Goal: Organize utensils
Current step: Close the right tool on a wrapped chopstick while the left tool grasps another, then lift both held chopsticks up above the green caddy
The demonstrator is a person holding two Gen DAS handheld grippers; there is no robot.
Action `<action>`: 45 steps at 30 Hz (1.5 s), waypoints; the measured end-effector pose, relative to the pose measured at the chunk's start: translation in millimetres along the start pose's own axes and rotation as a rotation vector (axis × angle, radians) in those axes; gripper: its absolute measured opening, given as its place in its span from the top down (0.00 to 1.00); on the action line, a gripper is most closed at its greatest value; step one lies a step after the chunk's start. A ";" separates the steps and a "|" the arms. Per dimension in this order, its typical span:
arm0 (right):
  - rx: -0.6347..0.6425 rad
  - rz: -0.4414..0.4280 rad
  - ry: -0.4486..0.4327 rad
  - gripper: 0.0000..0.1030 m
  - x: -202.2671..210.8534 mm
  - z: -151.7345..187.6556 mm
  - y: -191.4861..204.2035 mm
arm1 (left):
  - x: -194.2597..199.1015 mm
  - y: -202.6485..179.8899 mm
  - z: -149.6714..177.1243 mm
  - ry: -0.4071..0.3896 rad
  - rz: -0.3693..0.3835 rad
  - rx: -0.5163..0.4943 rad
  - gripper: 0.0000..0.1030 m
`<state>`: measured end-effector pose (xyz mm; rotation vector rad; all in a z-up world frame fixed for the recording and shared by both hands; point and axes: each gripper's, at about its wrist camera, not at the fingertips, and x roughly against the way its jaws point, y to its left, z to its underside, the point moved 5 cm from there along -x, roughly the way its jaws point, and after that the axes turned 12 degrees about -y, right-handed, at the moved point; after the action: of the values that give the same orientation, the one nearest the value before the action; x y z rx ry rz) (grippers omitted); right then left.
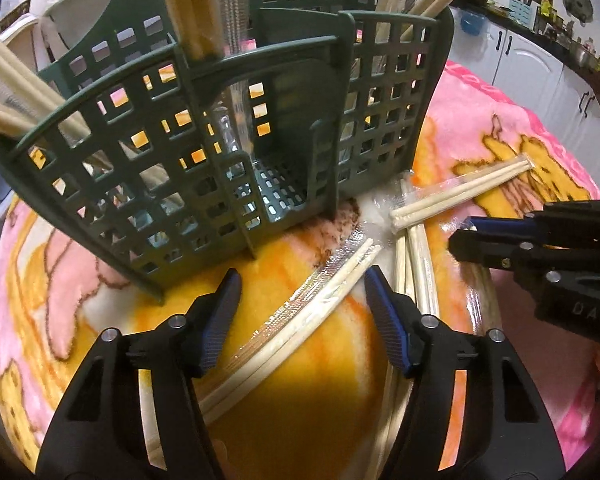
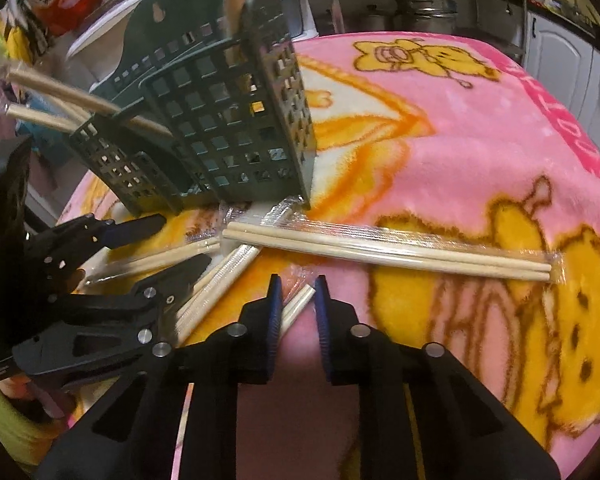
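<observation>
From the left wrist view, the left gripper (image 1: pixel 302 280) hangs with its jaws standing fairly wide over a wrapped pair of chopsticks (image 1: pixel 320 292) that runs between them on the pink and yellow blanket (image 1: pixel 500 128); the pads do not press on it. Just beyond stands the green utensil basket (image 1: pixel 204 132), with more chopsticks (image 1: pixel 192 8) upright in its compartments. To the right lie further wrapped pairs (image 1: pixel 460 192), and the right gripper (image 1: pixel 466 236) reaches in from that side.

From the right wrist view, the right gripper (image 2: pixel 297 292) has its jaws narrow around the end of a wrapped pair (image 2: pixel 298 306); I cannot tell whether the pads press on it. A longer wrapped pair (image 2: pixel 400 254) lies across the blanket beyond, near the basket (image 2: pixel 228 120). The left gripper (image 2: pixel 180 244) sits to the left.
</observation>
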<state>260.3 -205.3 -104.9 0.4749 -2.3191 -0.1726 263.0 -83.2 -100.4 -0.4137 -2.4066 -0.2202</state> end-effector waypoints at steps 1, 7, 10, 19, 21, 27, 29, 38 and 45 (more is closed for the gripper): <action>-0.010 -0.006 -0.001 0.86 0.7 -0.1 -1.4 | -0.6 -0.3 -0.7 -0.001 0.001 -0.002 0.49; -0.061 -0.035 -0.017 0.89 8.1 -2.2 -6.4 | -8.4 -8.6 -8.5 0.000 0.006 -0.014 0.63; -0.073 -0.058 -0.039 0.90 15.4 -4.4 -4.1 | -10.7 -9.7 -10.8 0.001 0.008 -0.007 0.74; -0.029 -0.103 -0.121 0.91 44.0 -21.6 12.0 | 5.7 6.4 -11.2 0.008 0.044 0.065 0.93; -0.018 -0.112 -0.138 0.92 50.6 -25.4 16.4 | 13.6 6.2 -9.8 -0.006 0.048 0.070 0.93; 0.013 -0.139 -0.194 0.93 72.6 -35.7 32.3 | 43.7 5.8 -15.4 -0.068 0.069 0.104 0.93; 0.037 -0.145 -0.223 0.93 81.6 -40.2 39.1 | 53.4 8.1 -16.9 -0.088 0.069 0.114 0.93; 0.112 -0.195 -0.298 0.94 111.6 -57.3 68.6 | 111.9 26.0 -35.6 -0.233 0.028 0.175 0.94; 0.162 -0.221 -0.357 0.96 132.7 -70.7 88.5 | 140.9 37.3 -54.7 -0.325 0.011 0.221 0.97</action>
<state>198.5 -173.7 55.2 0.8411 -2.6375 -0.1888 207.2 -29.4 34.6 -0.3842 -2.7078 0.1287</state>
